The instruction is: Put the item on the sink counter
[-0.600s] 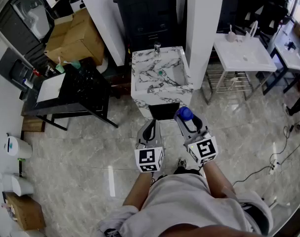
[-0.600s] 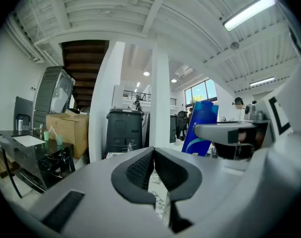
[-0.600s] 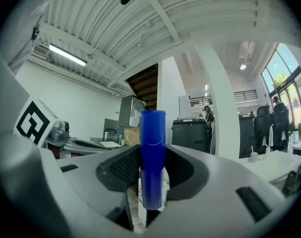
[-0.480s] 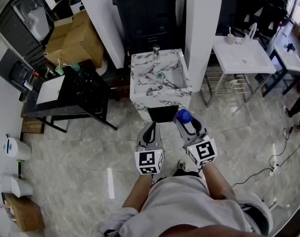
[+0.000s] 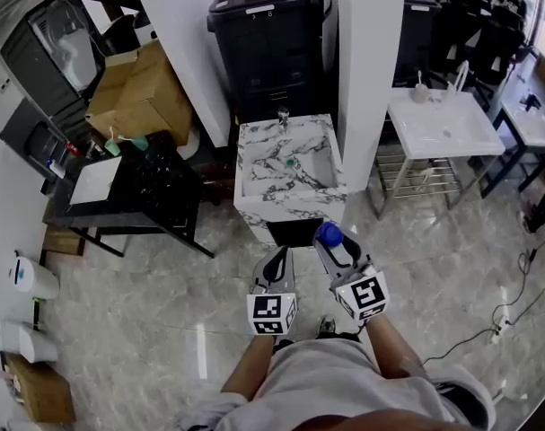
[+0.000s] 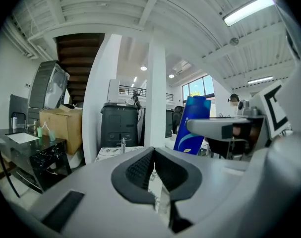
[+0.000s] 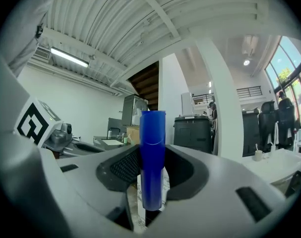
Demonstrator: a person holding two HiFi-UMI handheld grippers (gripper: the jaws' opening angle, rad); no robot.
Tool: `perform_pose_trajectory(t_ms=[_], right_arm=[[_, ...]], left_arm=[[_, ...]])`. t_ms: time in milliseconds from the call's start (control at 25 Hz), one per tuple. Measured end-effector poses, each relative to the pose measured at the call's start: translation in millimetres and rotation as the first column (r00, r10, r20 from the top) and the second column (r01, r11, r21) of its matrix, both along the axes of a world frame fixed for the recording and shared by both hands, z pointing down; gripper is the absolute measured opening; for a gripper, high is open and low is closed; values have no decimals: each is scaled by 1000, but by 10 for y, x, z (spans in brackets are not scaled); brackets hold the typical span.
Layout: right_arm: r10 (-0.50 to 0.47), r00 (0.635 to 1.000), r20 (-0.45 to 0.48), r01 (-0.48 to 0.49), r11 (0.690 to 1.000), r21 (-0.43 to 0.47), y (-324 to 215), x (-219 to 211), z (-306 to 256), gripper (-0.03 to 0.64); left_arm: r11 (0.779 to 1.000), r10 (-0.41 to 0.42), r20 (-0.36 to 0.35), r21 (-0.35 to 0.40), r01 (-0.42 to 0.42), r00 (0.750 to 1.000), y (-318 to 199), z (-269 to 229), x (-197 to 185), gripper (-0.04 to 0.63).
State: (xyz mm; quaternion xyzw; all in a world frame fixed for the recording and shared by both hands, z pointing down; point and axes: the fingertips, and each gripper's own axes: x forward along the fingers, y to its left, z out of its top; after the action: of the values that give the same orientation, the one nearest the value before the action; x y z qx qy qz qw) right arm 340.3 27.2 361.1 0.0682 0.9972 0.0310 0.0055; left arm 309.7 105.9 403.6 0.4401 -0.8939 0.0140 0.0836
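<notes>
Your right gripper (image 5: 334, 246) is closed on the blue bottle (image 5: 329, 233). It is a smooth, glossy plastic piece, flattish in body with a flat-topped cap of deeper blue and a pale curved stripe low on its side. It stands upright between the ribbed dark pads, which press on its lower part, so the jaws sit fairly wide around it. Your left gripper (image 5: 276, 260) has its jaws closed together, the two textured pads meeting in a thin seam with nothing between them.

The bottle is in the air over the glossy, veined stone floor (image 5: 146, 303), just short of the front edge of the sink table (image 5: 250, 178). That table is a square block in white marble pattern with dark veins, a hollow basin in its top and a small metal tap (image 5: 283, 115) at its far rim.

You hold both grippers side by side in front of your body, forearms stretched forward, both aimed at the sink table and roughly level. The right one reaches a little further ahead than the left
</notes>
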Motion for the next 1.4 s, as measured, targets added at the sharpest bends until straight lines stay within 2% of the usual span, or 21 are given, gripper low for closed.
perform_pose_trajectory(t_ms=[400, 720, 1040, 1240, 1400], right_arm=[[-8, 1000, -18, 7, 999, -54, -315, -139, 193, 150], [36, 997, -66, -39, 998, -47, -375, -464, 310, 150], [57, 995, -84, -59, 998, -31, -83, -1223, 295, 150], [66, 995, -74, -68, 997, -23, 171, -1845, 218, 150], [94, 991, -92, -95, 995, -12, 318, -2219, 222, 150]], left_arm=[[997, 0, -48, -75, -4, 999, -197, 255, -85, 11], [996, 58, -90, -57, -63, 994, -320, 393, -443, 11], [993, 114, -115, -18, -117, 987, -90, 400, -1253, 11], [978, 205, -135, -11, -209, 969, 129, 435, -1839, 11], [973, 228, -147, -6, -231, 963, 350, 485, -2262, 11]])
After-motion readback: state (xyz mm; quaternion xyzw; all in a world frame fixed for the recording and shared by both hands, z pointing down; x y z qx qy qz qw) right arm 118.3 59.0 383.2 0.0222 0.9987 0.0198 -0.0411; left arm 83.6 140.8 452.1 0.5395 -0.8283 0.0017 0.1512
